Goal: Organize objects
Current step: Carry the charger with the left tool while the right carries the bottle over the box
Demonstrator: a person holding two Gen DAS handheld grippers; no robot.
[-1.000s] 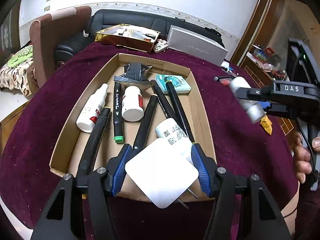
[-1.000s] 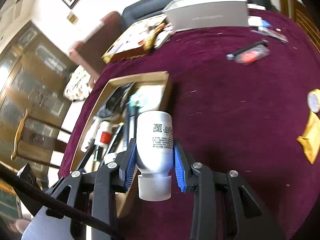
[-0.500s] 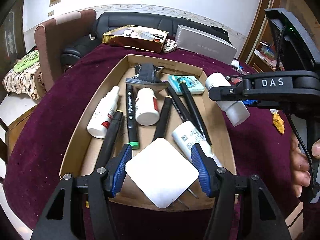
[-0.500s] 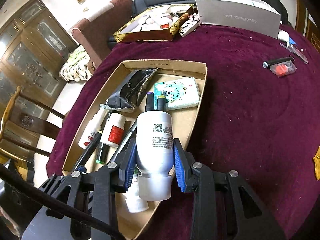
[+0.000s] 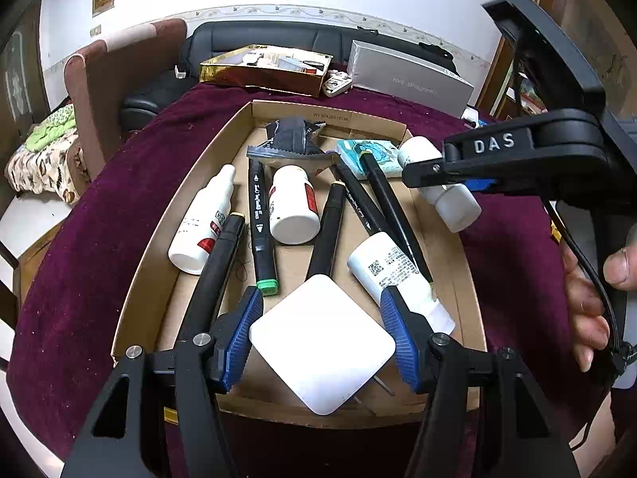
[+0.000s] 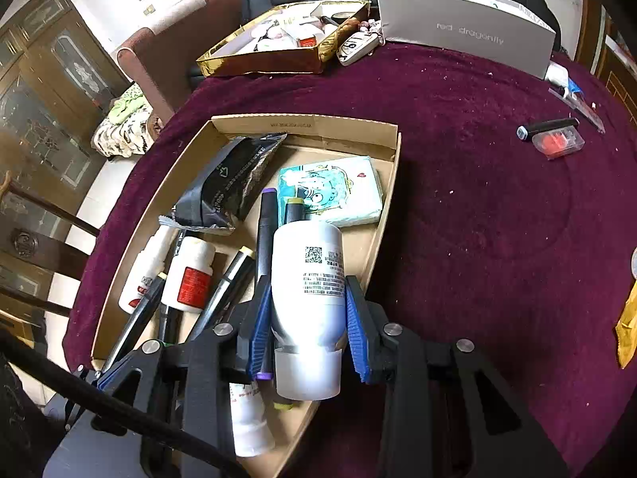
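Note:
A shallow cardboard tray [image 5: 199, 183] [image 6: 382, 207] lies on the maroon tablecloth. It holds white bottles, black markers, a black pouch [image 5: 292, 135] and a tissue pack [image 6: 330, 191]. My left gripper [image 5: 322, 334] is shut on a white square pad [image 5: 322, 342] above the tray's near end. My right gripper [image 6: 306, 322] is shut on a white bottle [image 6: 308, 279] with a frosted cap, held over the tray's right edge; the bottle also shows in the left wrist view [image 5: 450, 203].
A gold box [image 6: 278, 44] of small items, a key fob [image 6: 356, 47] and a grey carton [image 6: 466, 32] stand at the table's far side. A black marker and red-filled case [image 6: 557, 139] lie at right. A yellow packet [image 6: 629, 326] lies at the right edge. Chairs stand left.
My right gripper carried the white bottle left from over the bare cloth to over the tray's right edge. My left gripper moved forward slightly with the pad.

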